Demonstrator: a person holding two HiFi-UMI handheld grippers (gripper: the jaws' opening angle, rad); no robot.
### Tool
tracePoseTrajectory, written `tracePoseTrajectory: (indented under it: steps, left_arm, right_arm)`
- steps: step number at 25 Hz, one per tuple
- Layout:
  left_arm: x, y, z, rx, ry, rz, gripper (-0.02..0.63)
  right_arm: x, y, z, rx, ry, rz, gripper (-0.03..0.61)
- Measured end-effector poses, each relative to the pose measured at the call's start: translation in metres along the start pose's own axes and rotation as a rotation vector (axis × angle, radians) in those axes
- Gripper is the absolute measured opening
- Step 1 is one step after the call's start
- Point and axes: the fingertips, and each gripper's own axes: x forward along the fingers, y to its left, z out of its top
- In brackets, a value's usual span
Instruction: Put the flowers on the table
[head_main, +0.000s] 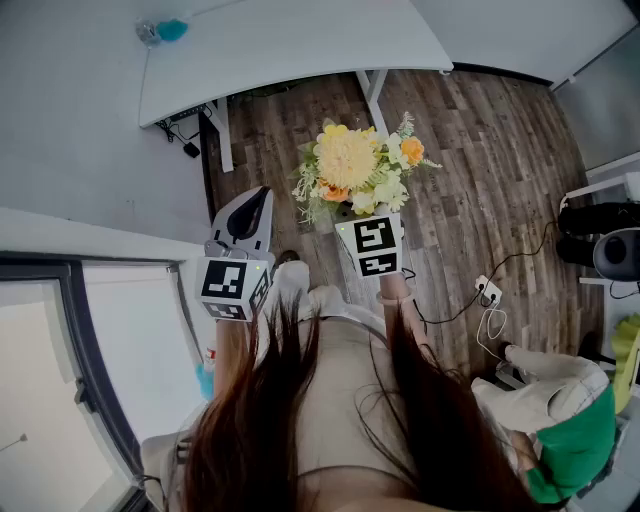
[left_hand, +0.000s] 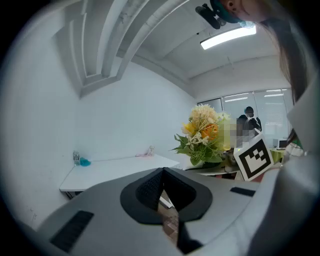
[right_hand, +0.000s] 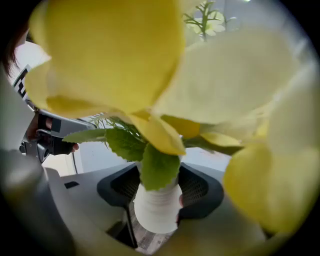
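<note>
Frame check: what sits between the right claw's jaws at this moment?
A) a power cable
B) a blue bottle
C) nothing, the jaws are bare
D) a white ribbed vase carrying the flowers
D: in the right gripper view the right claw presses from both sides on the white vase, and the flowers rise out of its top.

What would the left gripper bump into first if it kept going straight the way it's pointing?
Most likely the long white table by the wall: the left gripper aims its closed jaws at the table's near edge. Depth is hard to judge, so it might pass just under the top.
</note>
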Motion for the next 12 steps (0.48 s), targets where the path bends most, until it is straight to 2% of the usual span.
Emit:
tracePoseTrajectory:
  steps: [8, 12]
  left_arm:
    - [0.002, 0.001, 0.007, 0.015, -0.001, -0.002, 0.003]
    - [0.002, 0.012, 0.007, 0.028, 0.007, -0.029, 0.003]
  right_arm:
    - [-0.002, 0.002, 0.005, 0.009, -0.02, 0.004, 0.255]
    - [0.008, 0.007, 0.009, 0.016, -0.025, -0.011, 0.255]
